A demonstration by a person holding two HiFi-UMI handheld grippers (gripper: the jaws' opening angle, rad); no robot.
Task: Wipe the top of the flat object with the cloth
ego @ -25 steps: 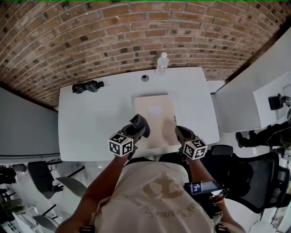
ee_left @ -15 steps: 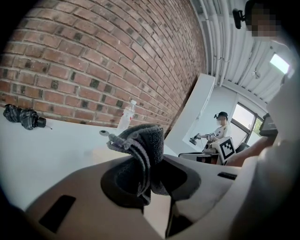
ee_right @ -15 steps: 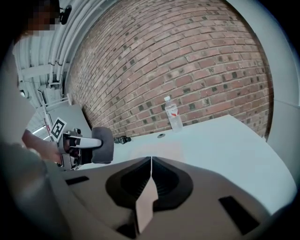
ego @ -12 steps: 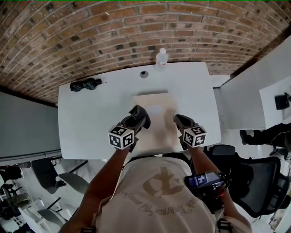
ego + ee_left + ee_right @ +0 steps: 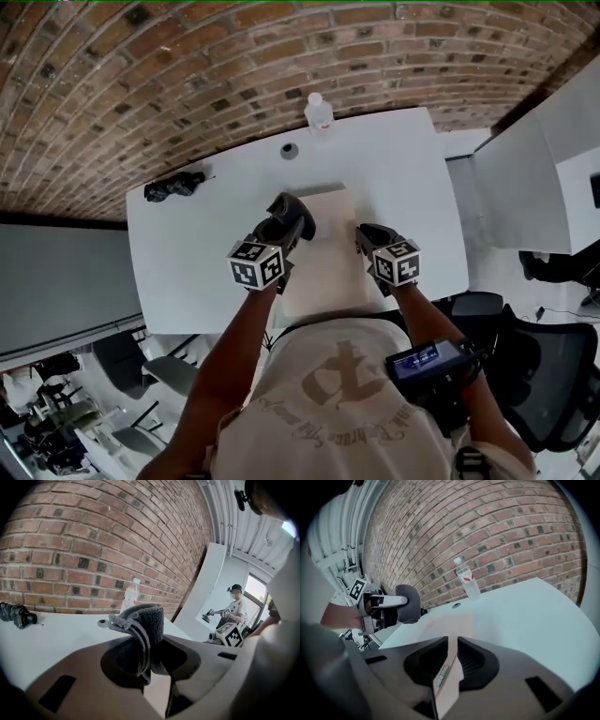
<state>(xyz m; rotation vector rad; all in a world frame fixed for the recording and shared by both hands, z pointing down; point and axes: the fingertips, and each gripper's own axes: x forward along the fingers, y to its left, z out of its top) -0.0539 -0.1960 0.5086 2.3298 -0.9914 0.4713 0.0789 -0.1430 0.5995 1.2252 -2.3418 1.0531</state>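
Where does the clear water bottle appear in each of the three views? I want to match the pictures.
Head view: the water bottle is at top centre, on the far edge of the table.
Left gripper view: the bottle is just left of centre, behind the cloth.
Right gripper view: the bottle is slightly right of centre, in the upper half.
Shared landmark: the small round disc on the table, beside the bottle.

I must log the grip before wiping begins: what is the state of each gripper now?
Left gripper: closed on the grey cloth.
Right gripper: closed on the flat board at its edge, jaws just opening slightly.
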